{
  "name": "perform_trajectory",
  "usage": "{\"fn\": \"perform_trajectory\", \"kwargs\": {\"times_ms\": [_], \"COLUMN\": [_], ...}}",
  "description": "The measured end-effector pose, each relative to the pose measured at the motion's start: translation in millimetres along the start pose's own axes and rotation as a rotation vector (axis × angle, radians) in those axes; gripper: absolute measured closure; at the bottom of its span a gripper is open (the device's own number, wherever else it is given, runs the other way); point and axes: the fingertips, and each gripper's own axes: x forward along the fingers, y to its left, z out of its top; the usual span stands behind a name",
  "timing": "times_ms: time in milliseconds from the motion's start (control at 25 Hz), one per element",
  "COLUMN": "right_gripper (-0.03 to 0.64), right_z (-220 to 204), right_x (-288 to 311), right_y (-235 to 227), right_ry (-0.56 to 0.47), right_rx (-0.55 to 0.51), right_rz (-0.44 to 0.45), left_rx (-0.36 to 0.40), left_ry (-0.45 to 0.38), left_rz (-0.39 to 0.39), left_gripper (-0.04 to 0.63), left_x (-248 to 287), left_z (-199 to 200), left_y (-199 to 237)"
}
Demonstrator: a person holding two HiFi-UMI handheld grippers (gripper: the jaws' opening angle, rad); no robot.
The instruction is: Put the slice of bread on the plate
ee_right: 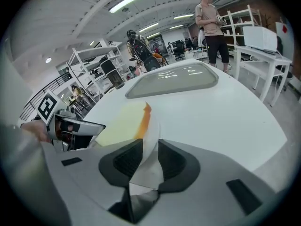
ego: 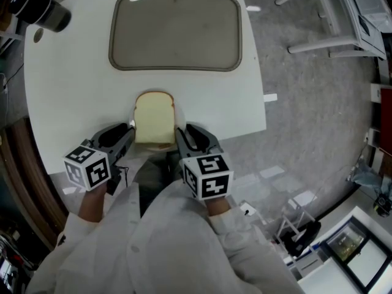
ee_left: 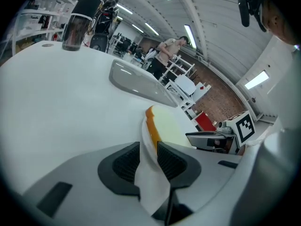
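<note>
A slice of bread (ego: 154,120) with a brown crust lies on a thin white sheet at the near edge of the white table (ego: 73,72). My left gripper (ego: 130,129) is shut on the sheet's left edge, my right gripper (ego: 180,133) on its right edge. In the left gripper view the white sheet (ee_left: 150,182) is pinched in the left gripper (ee_left: 149,161), with the bread (ee_left: 162,124) just beyond. The right gripper view shows the sheet (ee_right: 146,173) clamped in the right gripper (ee_right: 149,161) beside the bread (ee_right: 124,121). A grey rounded plate (ego: 176,29) lies farther back.
A dark bottle (ego: 40,8) stands at the table's far left corner. To the right of the table is grey floor with white furniture legs (ego: 324,41). A person (ee_right: 211,22) stands far off behind the table.
</note>
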Motion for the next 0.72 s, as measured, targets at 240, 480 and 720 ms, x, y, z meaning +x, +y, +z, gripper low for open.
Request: {"fn": "perform_trajectory", "kwargs": {"times_ms": [240, 480, 720], "right_gripper": [0.528, 0.528, 0.529], "right_z": [-1.8, -2.7, -3.0], "right_x": [0.6, 0.5, 0.2], "right_y": [-1.5, -1.6, -2.6], "right_ry": [0.018, 0.015, 0.003], "right_rx": [0.004, 0.028, 0.048], "right_rz": [0.002, 0.01, 0.008], "left_rx": [0.005, 0.016, 0.036], "left_ry": [0.032, 0.052, 0.06], "left_rz": [0.014, 0.014, 0.019], "left_gripper": [0.497, 0.497, 0.499], "left_x": [2.4, 3.3, 5.3], "left_z": [-1.5, -2.1, -1.9], "left_y": [0.7, 0.5, -0.7]}}
